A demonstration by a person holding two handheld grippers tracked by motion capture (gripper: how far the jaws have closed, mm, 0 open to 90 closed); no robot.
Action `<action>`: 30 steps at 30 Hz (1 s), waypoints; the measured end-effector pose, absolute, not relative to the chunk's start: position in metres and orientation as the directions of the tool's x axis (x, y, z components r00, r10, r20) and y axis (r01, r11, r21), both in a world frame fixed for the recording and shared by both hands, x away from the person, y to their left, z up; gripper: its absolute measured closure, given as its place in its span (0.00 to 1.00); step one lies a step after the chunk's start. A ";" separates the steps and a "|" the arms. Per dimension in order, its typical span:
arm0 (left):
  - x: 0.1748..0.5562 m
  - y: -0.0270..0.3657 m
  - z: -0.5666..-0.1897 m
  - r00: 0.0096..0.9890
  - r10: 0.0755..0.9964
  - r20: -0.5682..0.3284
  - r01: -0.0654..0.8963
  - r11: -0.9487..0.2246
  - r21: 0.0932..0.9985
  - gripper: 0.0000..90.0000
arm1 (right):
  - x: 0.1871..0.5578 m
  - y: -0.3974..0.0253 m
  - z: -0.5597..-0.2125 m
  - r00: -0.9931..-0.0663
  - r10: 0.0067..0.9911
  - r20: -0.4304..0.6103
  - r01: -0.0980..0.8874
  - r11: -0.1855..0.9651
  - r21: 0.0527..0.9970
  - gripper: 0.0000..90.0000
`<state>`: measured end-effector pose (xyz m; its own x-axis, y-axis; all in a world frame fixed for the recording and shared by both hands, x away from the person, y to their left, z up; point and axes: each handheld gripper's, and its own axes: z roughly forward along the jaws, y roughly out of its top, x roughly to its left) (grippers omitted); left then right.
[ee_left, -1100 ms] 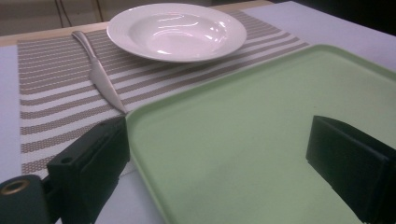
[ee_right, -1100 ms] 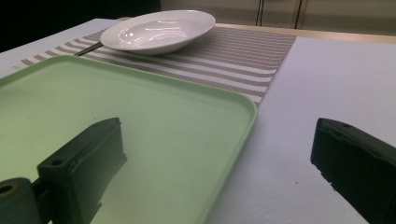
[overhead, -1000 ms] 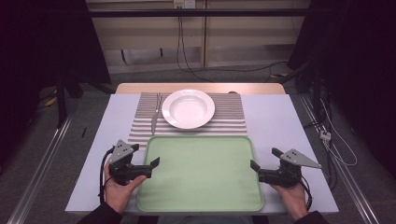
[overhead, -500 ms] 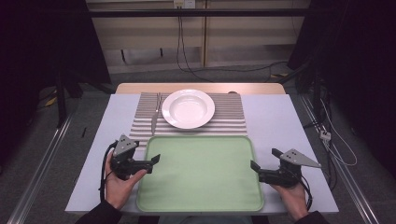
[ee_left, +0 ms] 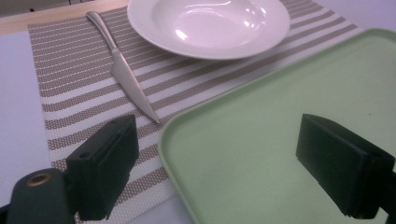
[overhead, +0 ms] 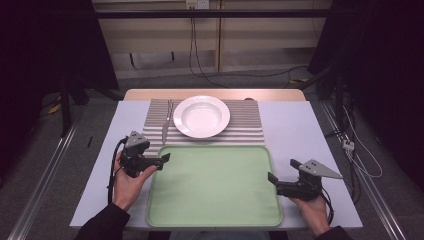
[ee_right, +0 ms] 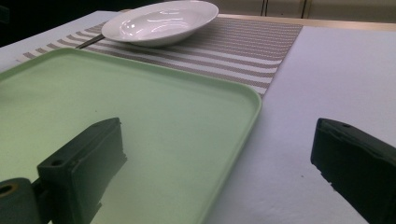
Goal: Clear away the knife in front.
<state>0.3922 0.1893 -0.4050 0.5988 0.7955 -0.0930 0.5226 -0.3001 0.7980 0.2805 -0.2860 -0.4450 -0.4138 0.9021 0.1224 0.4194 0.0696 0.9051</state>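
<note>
An empty pale green tray [overhead: 215, 185] lies on the white table in front of me. My left gripper [overhead: 165, 159] is at the tray's far left corner, open; in the left gripper view [ee_left: 224, 172] its jaws straddle the tray rim [ee_left: 169, 140]. My right gripper [overhead: 270, 178] is at the tray's right edge, open. In the right gripper view [ee_right: 219, 172] one jaw hangs over the tray [ee_right: 116, 93] and the other over the bare table. Neither gripper holds anything.
Behind the tray a striped placemat [overhead: 245, 125] carries an empty white plate [overhead: 201, 116] with a metal knife [overhead: 165, 125] lying to its left. The knife's tip [ee_left: 152, 116] points at the tray's corner. White table [overhead: 300, 130] extends right of the mat.
My left gripper has moved forward along the tray's left edge to its far corner. The right gripper has stayed where it was.
</note>
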 end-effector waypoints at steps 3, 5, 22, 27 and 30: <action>0.403 0.191 -0.405 0.581 0.807 -0.106 0.539 -0.284 0.793 0.13 | 0.281 -0.287 -0.446 -0.413 0.902 0.129 0.425 0.065 0.903 0.03; 0.410 0.192 -0.405 0.573 0.812 -0.110 0.548 -0.280 0.789 0.12 | 0.282 -0.287 -0.446 -0.412 0.902 0.132 0.426 0.062 0.903 0.03; 0.468 0.191 -0.405 0.514 0.846 -0.142 0.611 -0.246 0.752 0.10 | 0.283 -0.286 -0.447 -0.418 0.898 0.138 0.429 0.062 0.901 0.03; 0.485 0.189 -0.405 0.514 0.847 -0.139 0.620 -0.254 0.742 0.11 | 0.282 -0.286 -0.445 -0.419 0.899 0.130 0.424 0.067 0.903 0.03; 0.495 0.187 -0.405 0.514 0.847 -0.132 0.621 -0.262 0.738 0.11 | 0.282 -0.284 -0.445 -0.426 0.896 0.125 0.421 0.074 0.904 0.03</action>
